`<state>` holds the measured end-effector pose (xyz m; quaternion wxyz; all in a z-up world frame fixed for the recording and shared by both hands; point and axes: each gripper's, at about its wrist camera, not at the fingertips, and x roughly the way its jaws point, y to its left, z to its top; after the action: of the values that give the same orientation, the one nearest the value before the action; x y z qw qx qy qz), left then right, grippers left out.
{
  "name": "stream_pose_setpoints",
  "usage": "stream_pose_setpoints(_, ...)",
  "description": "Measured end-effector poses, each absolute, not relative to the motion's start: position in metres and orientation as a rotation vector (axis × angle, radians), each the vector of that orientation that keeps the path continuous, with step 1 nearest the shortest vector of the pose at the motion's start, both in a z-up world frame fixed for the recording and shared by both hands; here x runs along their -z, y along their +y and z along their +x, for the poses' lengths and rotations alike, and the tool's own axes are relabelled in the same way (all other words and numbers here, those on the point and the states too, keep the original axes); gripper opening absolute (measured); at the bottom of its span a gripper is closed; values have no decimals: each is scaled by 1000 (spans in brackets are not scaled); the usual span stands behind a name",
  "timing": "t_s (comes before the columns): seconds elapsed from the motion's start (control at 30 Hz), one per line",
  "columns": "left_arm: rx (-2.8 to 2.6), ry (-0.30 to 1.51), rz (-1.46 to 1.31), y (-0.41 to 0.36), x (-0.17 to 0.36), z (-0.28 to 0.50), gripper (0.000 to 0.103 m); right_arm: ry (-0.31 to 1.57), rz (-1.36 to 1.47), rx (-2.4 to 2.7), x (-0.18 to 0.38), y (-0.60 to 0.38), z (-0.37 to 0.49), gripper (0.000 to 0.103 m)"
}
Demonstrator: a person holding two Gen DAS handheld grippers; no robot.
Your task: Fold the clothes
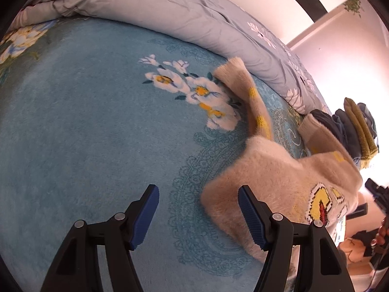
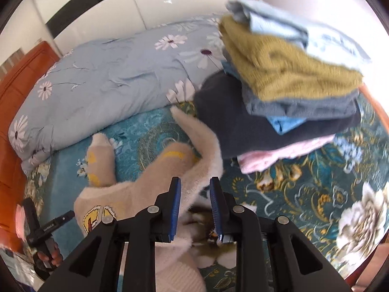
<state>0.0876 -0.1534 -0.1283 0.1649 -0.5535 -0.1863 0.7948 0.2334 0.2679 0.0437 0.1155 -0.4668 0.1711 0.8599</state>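
Observation:
A fluffy cream sweater [image 1: 274, 177] with a yellow and red knitted figure lies on the teal flowered blanket [image 1: 85, 131], its two sleeves stretched toward the quilt. My left gripper [image 1: 198, 194] is open and empty, its right finger just over the sweater's lower corner. In the right wrist view the sweater [image 2: 145, 182] lies under and left of my right gripper [image 2: 195, 189], whose jaws stand a little apart with the sweater's edge between them; it is not clamped.
A stack of folded clothes [image 2: 287, 80] sits on the blanket right of the sweater and shows in the left wrist view [image 1: 357, 129] too. A rolled grey-blue flowered quilt [image 2: 102, 80] lies along the far side. An orange headboard [image 2: 14, 112] stands at left.

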Motion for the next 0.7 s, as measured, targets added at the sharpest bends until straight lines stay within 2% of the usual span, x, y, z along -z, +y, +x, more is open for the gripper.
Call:
stream_pose_setpoints(0.07,-2250,-521,-1578,-152,131,83,72,445,-1373,-2579,-53,257,224,39)
stream_pose_setpoints(0.2,-2215,-570,-1565,-153,136,77,74,312,-1557,-2673,-41,222,172,44)
stream_pose_setpoints(0.27,-2198,-600,-1547,-154,136,76,75,259,-1709,-2673,-19,209,140,55)
stream_pose_setpoints(0.43,-2159,-610,-1519,-151,137,69,79,107,-2084,-2544,43,190,74,55)
stream_pose_setpoints(0.5,-2132,-634,-1513,-150,139,67,80,56,-2175,-2483,62,193,63,57)
stream_pose_setpoints(0.53,-2115,-646,-1511,-149,140,66,80,36,-2215,-2450,70,196,59,61)
stream_pose_setpoints(0.57,-2102,-651,-1508,-148,141,65,80,30,-2253,-2415,77,201,56,67)
stream_pose_setpoints(0.7,-2043,-661,-1507,-142,144,62,80,43,-2394,-2305,91,223,63,67)
